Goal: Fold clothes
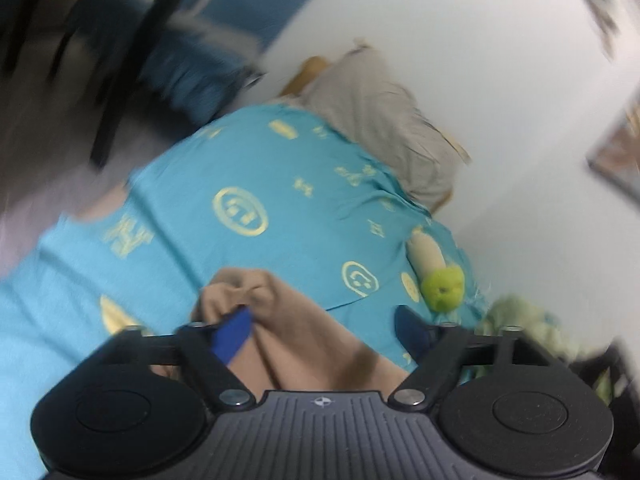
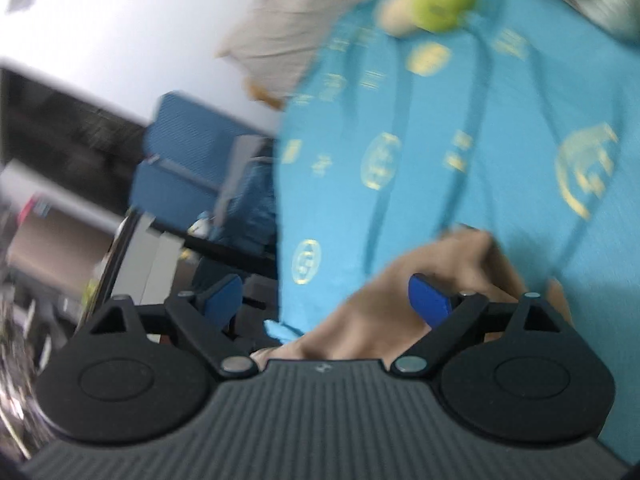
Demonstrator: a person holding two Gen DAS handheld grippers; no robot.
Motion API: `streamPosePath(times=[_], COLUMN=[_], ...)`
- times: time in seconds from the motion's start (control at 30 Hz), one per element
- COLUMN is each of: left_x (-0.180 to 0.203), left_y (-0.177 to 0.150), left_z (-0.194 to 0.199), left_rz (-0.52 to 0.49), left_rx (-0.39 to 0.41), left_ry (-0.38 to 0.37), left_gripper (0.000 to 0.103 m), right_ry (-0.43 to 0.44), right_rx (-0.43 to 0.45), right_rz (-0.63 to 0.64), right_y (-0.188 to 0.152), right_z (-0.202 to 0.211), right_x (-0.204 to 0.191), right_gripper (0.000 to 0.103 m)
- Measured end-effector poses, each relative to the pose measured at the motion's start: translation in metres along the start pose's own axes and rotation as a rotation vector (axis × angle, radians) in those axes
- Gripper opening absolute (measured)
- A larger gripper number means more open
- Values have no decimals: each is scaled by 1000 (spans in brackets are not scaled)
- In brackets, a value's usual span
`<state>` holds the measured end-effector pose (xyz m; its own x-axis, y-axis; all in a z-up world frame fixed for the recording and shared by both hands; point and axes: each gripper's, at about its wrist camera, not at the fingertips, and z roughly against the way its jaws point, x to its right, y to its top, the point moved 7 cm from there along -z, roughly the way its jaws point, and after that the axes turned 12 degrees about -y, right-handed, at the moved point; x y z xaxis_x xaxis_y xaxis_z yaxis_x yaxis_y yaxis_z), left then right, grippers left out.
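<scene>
Lying on turquoise bedsheet (image 1: 256, 152): tan garment (image 1: 304, 336), bunched up right at both grippers. Left gripper (image 1: 324, 332) fingers spread wide, garment between them, cloth against left pad (image 1: 232, 336). Right gripper (image 2: 328, 304) also wide open, garment (image 2: 400, 300) around its right pad (image 2: 428, 304). Green plush toy (image 1: 442, 286) and grey pillow (image 1: 384, 120) farther up bed. Both views motion-blurred.
</scene>
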<state>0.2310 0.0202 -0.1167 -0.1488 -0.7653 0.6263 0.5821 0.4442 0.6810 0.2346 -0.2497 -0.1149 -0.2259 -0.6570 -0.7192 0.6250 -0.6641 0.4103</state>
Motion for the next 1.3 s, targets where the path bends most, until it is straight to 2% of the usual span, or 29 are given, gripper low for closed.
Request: streamPosePath(times=[0.07, 0.1, 0.17, 0.2, 0.27, 0.3, 0.37, 0.47, 0.6, 0.7, 0.77, 0.87, 0.93, 1.0, 1.2, 1.3], left_x=[12, 16, 18, 16, 12, 10, 7, 7, 17, 23, 26, 25, 22, 18, 20, 36], left_y=[-6, -9, -19, -22, -30, -33, -37, -40, -37, -38, -43, -56, -66, -73, -79, -76], left_z=[-3, -6, -13, -18, -29, -33, -40, -44, -23, -1, 13, 19, 17, 12, 12, 33], left_rz=[-116, -167, -242, -266, -314, -332, -351, -385, -391, -372, -368, -368, -374, -385, -404, -369], left_rx=[-35, -54, -92, -111, -147, -162, -182, -197, -172, -158, -159, -212, -263, -293, -302, -286], left_ry=[37, 53, 83, 103, 142, 159, 181, 200, 189, 175, 182, 209, 233, 252, 277, 235], left_gripper=[82, 82, 82, 82, 82, 82, 82, 82, 82, 82, 82, 82, 82, 82, 82, 83], right_ry=[-33, -61, -130, -166, -237, -273, -333, -376, -374, -346, -366, -396, -422, -435, -442, -439], right_rx=[58, 72, 58, 53, 41, 35, 16, -10, 37, 41, 49, 62, 66, 33, 15, 17], right_rz=[99, 164, 302, 349, 427, 460, 492, 516, 509, 445, 501, 586, 626, 612, 612, 611], right_y=[-1, -3, -9, -13, -17, -19, -24, -32, -38, -43, -52, -65, -69, -71, -75, -76], right_z=[9, 10, 4, -1, -15, -23, -39, -52, -36, -15, -5, 10, 9, 0, -6, -6], right_x=[-7, -12, -18, -18, -16, -13, -3, 5, -1, 1, -2, -7, -6, 0, 7, 8], right_gripper=[91, 85, 62, 53, 38, 36, 36, 36, 38, 38, 38, 37, 37, 37, 37, 37])
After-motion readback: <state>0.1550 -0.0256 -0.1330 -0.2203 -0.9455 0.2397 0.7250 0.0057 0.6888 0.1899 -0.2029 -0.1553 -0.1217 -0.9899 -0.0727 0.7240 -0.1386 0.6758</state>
